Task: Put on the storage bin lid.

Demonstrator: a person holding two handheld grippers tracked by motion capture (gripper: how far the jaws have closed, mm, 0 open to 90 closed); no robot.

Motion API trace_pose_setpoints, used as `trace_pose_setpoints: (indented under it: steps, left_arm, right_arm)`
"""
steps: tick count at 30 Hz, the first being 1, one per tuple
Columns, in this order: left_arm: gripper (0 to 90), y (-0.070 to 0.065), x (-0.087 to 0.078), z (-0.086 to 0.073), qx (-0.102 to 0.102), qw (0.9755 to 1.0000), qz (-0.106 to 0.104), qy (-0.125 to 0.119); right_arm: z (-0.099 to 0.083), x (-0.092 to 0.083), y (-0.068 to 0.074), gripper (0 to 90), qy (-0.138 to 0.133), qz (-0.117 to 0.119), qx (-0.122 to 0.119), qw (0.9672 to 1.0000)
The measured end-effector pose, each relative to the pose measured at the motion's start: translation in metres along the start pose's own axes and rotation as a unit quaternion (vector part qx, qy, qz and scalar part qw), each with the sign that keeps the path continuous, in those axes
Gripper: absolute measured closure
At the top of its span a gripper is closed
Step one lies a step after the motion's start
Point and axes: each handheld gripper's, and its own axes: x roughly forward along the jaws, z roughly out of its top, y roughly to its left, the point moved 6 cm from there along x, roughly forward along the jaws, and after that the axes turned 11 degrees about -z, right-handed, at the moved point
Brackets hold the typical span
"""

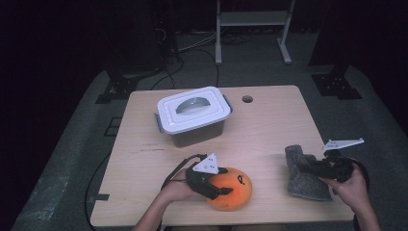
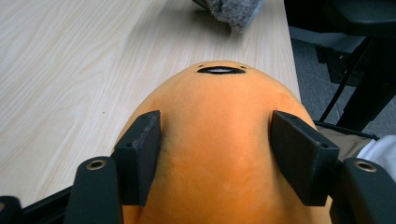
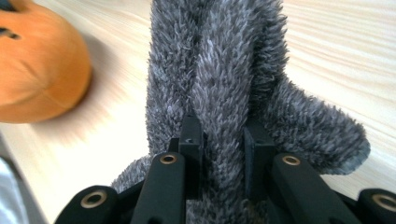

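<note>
- Left gripper (image 1: pixel 222 184) straddles the round orange plush toy with a small black face (image 1: pixel 232 188), near the table's front edge; in the left gripper view both pads (image 2: pixel 140 154) sit against its flanks, so it's pinching the toy, lightly by the look of it.
- Right gripper (image 1: pixel 304 165) is clamped on a fold of the fuzzy grey cloth (image 1: pixel 302 175) at the table's right side, jaws nearly together.
- White-lidded grey plastic box with a handle (image 1: pixel 192 114) sits closed at the back of the light wood table (image 1: pixel 269 125), well apart from both.
- Doing it well, as I judge it: squeeze the toy deeper before lifting, since it's soft and rounded and could slip out; keep the cloth from dragging.
- No readable brand, label or text anywhere; faint marks on the tabletop are too small to read.
</note>
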Motion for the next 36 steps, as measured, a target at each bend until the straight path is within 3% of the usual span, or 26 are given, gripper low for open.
trace_pose_setpoints:
  steps: [5, 8, 10, 15, 18, 22, 28, 31, 36]
  left_arm:
    - [31.8, 0.0, 0.0, 0.0, -0.001, 1.0, 0.0, -0.002]
    - [30.6, 0.001, 0.0, -0.001, -0.001, 1.0, 0.001, -0.003]
    - [30.4, 0.001, 0.0, 0.0, -0.002, 1.0, 0.001, -0.005]
    - [30.9, 0.001, 0.0, 0.0, -0.005, 1.0, -0.001, -0.004]
    - [30.8, 0.001, 0.0, 0.0, -0.005, 1.0, -0.001, -0.002]
    - [33.4, 0.001, 0.0, 0.001, -0.005, 1.0, 0.001, -0.001]
    - [49.5, -0.004, 0.0, 0.009, 0.01, 0.9998, 0.006, -0.015]
    - [53.5, -0.005, 0.001, 0.015, 0.016, 0.9996, 0.007, -0.021]
    - [55.7, -0.002, 0.003, 0.02, 0.018, 0.9994, 0.008, -0.028]
  right_arm:
    - [-0.009, 0.012, -0.01, 72.1, 0.014, -0.024, 0.007, 0.9996]
    - [-0.011, 0.015, -0.011, 71.0, 0.006, -0.013, 0.021, 0.9997]
    - [-0.01, 0.017, -0.012, 69.3, 0.005, -0.026, 0.016, 0.9995]
    - [-0.011, 0.024, -0.009, 56.5, 0.002, -0.027, 0.015, 0.9995]
    - [-0.008, 0.025, -0.008, 49.1, -0.007, -0.03, 0.018, 0.9994]
    - [0.001, 0.018, -0.003, 44.1, -0.041, -0.028, 0.016, 0.9987]
    - [0.013, 0.008, 0.01, 40.3, -0.082, -0.027, 0.004, 0.9962]
    - [0.019, 0.005, 0.025, 40.1, -0.106, -0.007, 0.0, 0.9944]
    - [0.026, 0.006, 0.051, 39.6, -0.106, 0.017, -0.03, 0.9938]
